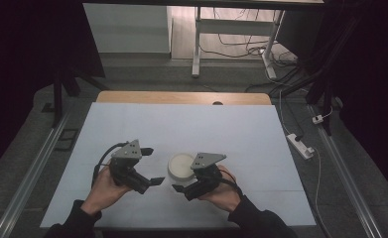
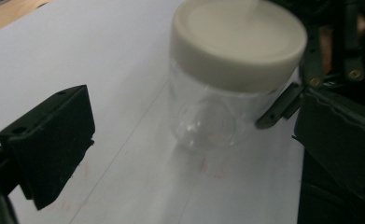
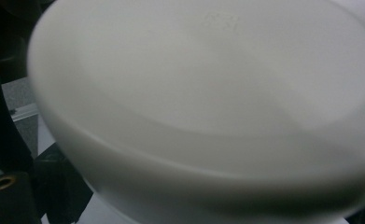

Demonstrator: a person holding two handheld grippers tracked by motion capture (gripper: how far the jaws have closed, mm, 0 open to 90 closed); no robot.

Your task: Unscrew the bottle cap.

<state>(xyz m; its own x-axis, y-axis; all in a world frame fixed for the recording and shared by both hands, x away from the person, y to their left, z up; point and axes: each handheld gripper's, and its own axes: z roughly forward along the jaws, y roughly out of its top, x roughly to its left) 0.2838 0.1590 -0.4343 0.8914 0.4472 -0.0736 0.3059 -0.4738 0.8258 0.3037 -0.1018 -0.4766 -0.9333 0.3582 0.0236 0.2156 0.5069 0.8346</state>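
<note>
Standing upright on the white table cover [image 1: 132,124], the clear jar [image 2: 213,112] with its white lid [image 2: 238,42] sat between the two tools. The left gripper [image 1: 151,166] was spread wide, short of the jar and touching nothing. The right gripper [image 1: 181,184] pressed close against the jar; whether it had clamped could not be told. Judged step: securing the jar before unscrewing. The next move would call for a firm, confirmed hold on the body, then the left jaws closing squarely on the lid.

White-covered table [image 1: 181,124] with wooden far edge, grey floor [image 1: 147,74], white desk frame [image 1: 197,44], power strip [image 1: 300,145], dim room
</note>
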